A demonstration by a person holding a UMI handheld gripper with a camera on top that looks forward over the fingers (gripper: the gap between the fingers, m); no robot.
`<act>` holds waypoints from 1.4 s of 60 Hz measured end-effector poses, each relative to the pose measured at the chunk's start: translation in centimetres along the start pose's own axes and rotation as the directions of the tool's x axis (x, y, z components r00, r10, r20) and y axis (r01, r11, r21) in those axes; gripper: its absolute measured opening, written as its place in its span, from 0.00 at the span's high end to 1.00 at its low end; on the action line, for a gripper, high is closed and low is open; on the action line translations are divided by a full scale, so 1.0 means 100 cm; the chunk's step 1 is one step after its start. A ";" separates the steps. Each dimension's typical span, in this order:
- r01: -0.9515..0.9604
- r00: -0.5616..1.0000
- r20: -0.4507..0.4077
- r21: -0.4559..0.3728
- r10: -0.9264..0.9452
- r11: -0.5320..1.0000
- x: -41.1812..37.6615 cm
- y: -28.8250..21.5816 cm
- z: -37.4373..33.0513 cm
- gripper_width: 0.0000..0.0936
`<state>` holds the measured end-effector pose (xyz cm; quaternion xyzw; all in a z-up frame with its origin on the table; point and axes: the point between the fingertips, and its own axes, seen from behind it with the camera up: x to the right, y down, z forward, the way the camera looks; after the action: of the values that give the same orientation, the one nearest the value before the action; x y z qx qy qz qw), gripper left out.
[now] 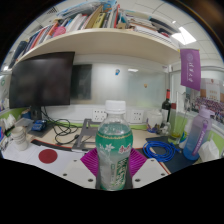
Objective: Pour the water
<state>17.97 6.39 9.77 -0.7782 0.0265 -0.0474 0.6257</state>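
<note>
A green-labelled plastic bottle (114,145) with a white cap stands upright between my two fingers, whose magenta pads (90,160) press on its two sides. My gripper (114,165) is shut on the bottle and holds it above the desk. A round red lid or coaster (47,155) lies on the white desk (70,165) ahead and to the left of the fingers. A pale purple drinking bottle (197,132) stands to the right.
A dark monitor (42,80) stands at the back left under a shelf of books (90,25). A coil of blue cable (160,152) lies right of the bottle. Sockets, cables and small items line the back of the desk.
</note>
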 end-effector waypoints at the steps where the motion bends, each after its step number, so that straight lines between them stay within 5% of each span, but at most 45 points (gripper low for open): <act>1: 0.009 1.000 0.003 0.003 -0.009 1.000 -0.001 -0.001 0.000 0.62; 15: 0.129 0.992 0.006 -0.041 -0.129 0.991 -0.011 -0.003 0.005 0.68; 25: 0.388 0.922 0.023 -0.042 -0.387 0.921 -0.051 -0.039 -0.001 0.67; 37: 0.784 0.617 0.112 -0.002 -0.779 0.621 -0.150 -0.067 0.002 0.67; 48: 0.965 0.246 0.157 0.047 -0.956 0.256 -0.235 -0.064 0.019 0.68; 59: 0.985 -0.123 0.105 0.132 -0.987 -0.109 -0.294 -0.067 0.037 0.68; 70: 0.910 -0.408 0.065 0.111 -0.911 -0.400 -0.313 -0.065 0.055 0.68; 84: 0.825 -0.563 0.032 0.085 -0.826 -0.559 -0.324 -0.064 0.063 0.68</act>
<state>-13.66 17.14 13.39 -0.3855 -0.7033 -0.5395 0.2564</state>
